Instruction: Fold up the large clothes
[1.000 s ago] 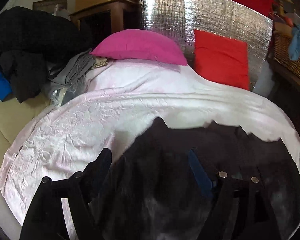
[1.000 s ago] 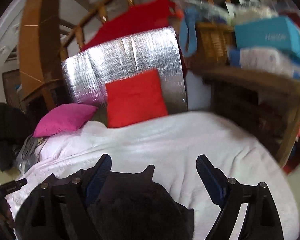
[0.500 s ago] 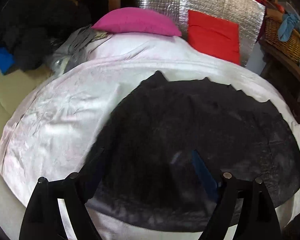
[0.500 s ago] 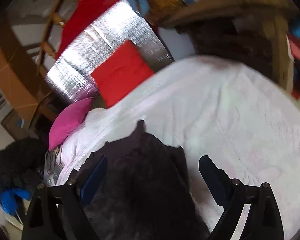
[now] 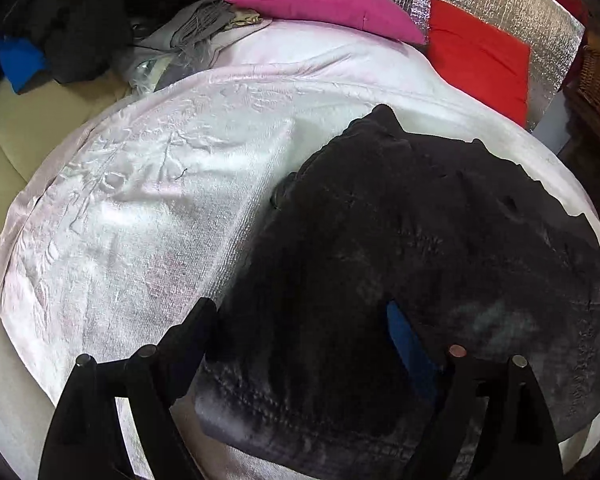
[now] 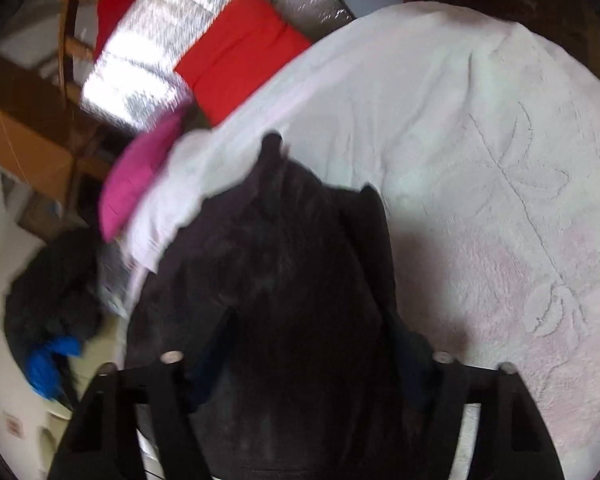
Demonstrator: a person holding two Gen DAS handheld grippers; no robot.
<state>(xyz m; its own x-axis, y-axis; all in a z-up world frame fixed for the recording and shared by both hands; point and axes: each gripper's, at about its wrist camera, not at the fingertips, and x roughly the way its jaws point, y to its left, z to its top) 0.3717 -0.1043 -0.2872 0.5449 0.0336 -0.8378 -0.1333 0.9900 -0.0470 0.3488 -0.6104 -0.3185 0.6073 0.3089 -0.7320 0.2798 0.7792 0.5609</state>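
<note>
The black garment point(image 5: 420, 248) lies spread on the pale pink bedspread point(image 5: 148, 200), well short of the pink pillow point(image 5: 324, 2) and the red cushion point(image 5: 480, 56) at the bed's head. The left gripper point(image 5: 300, 328) hangs over the garment's near edge, jaws wide apart, and the cloth lies flat beneath them, not pinched. On the other side, the right gripper point(image 6: 300, 344) has its jaws just closing in, and dark cloth bunches up between them; the view is blurred, so I cannot tell if the pads press on it. A heap of dark and blue clothes point(image 5: 60, 40) sits off the bedspread, beside the pink pillow.
</note>
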